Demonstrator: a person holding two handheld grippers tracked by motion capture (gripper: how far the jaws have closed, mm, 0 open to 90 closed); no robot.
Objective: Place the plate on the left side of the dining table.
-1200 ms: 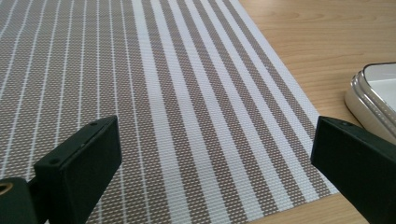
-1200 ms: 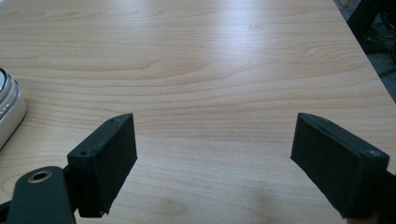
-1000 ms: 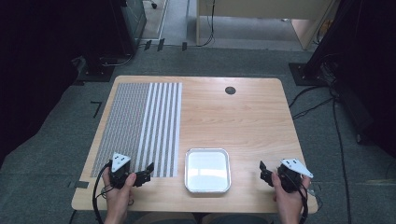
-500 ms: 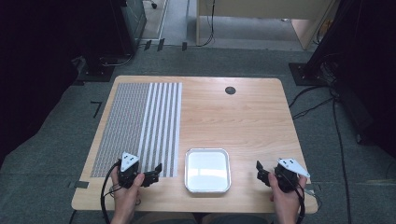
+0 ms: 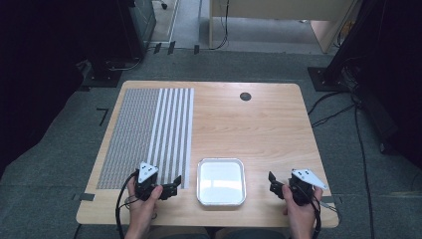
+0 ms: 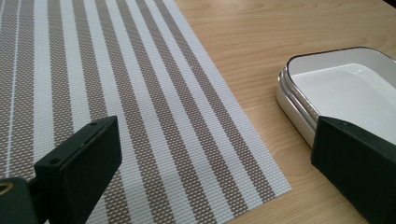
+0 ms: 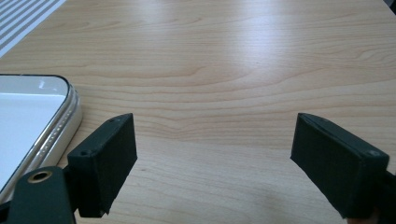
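An empty white tray (image 5: pixel 221 181) with a metal rim sits near the table's front edge, between my two grippers. My left gripper (image 5: pixel 174 187) is held low over the front right corner of a striped woven placemat (image 5: pixel 149 134), open, its jaws pointing right at the tray. In the left gripper view the gripper (image 6: pixel 215 154) has nothing between its jaws; the placemat (image 6: pixel 116 93) lies under it and the tray (image 6: pixel 345 88) is at the right. My right gripper (image 5: pixel 272 183) stands open to the right of the tray. In the right gripper view the gripper (image 7: pixel 215 149) spans bare wood, with the tray (image 7: pixel 28 121) at the left.
The wooden table (image 5: pixel 249 129) has a small round dark grommet (image 5: pixel 245 96) near its far edge. Bare wood stretches behind the tray and to the right. Cables (image 5: pixel 328 107) run over the grey floor beside the table.
Both grippers have moved inward toward the tray: the left one to the right along the placemat's front edge, the right one a little to the left. Both stay open.
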